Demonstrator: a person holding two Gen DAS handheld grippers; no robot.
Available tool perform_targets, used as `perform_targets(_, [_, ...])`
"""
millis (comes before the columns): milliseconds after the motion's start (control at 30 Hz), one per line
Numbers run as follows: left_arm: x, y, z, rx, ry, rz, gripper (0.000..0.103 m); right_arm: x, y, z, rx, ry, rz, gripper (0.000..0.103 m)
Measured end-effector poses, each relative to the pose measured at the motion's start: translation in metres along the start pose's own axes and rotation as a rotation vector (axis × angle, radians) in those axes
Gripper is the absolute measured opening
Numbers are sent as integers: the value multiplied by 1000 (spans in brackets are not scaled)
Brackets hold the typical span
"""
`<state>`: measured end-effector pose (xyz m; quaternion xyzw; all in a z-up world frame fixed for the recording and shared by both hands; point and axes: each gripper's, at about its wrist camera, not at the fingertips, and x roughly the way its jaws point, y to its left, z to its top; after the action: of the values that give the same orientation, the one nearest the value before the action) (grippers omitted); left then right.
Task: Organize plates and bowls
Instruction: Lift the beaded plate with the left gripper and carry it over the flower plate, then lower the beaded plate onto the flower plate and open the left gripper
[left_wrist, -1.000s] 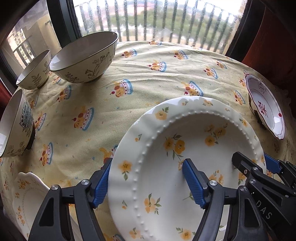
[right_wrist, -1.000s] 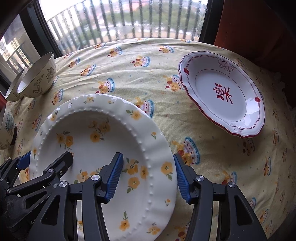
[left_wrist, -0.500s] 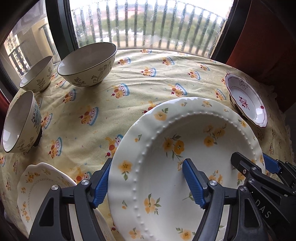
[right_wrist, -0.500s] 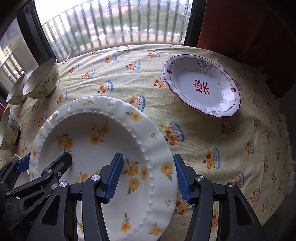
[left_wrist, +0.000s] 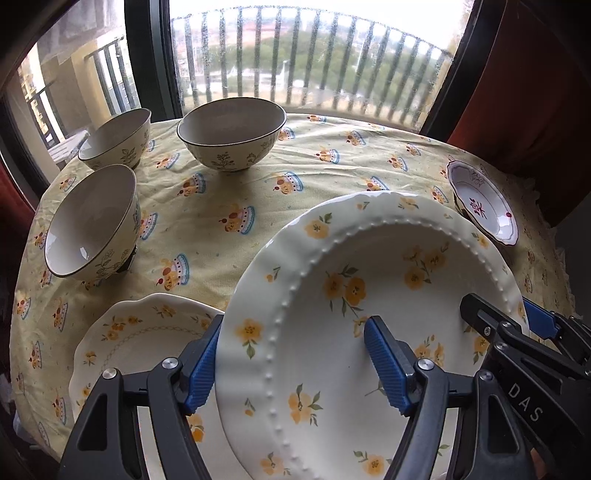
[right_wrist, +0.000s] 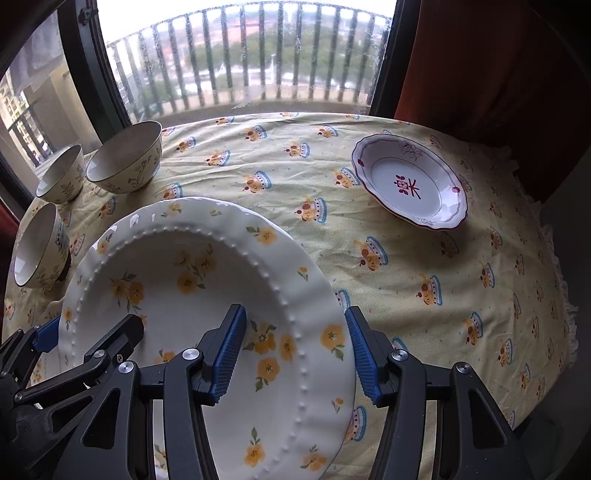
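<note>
While raised above the surface (right_wrist: 424, 258), the yellow-flowered plate (left_wrist: 369, 295) is gripped at opposite rims: left rim by the left gripper (left_wrist: 295, 365), right rim by the right gripper (right_wrist: 295, 350), each clenched w/ one pad over, one under. A scalloped plate (left_wrist: 147, 332) is seen near-left, three bowls (left_wrist: 232, 133) far-left, a red-patterned plate (right_wrist: 410, 184) far-right.

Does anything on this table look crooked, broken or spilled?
One bowl near the left edge leans on its side, mouth tipped sideways, unlike the two upright bowls behind it. Nothing looks broken or spilled.
</note>
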<state>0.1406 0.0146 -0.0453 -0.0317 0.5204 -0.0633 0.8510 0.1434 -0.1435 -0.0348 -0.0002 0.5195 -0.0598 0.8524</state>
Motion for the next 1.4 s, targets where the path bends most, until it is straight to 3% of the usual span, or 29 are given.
perform_targets(533, [-16,67,-39,-41,20,-4,74,-14,72,-30,-41,14,-5,60])
perform_targets(933, [-8,108,-61,-91,77,-38,75,-8,112,-48,-94,65,-35,60])
perform_targets(1400, [2,124,-74,-92,97,-40,77,3,134,-51,-95,91,-52,58])
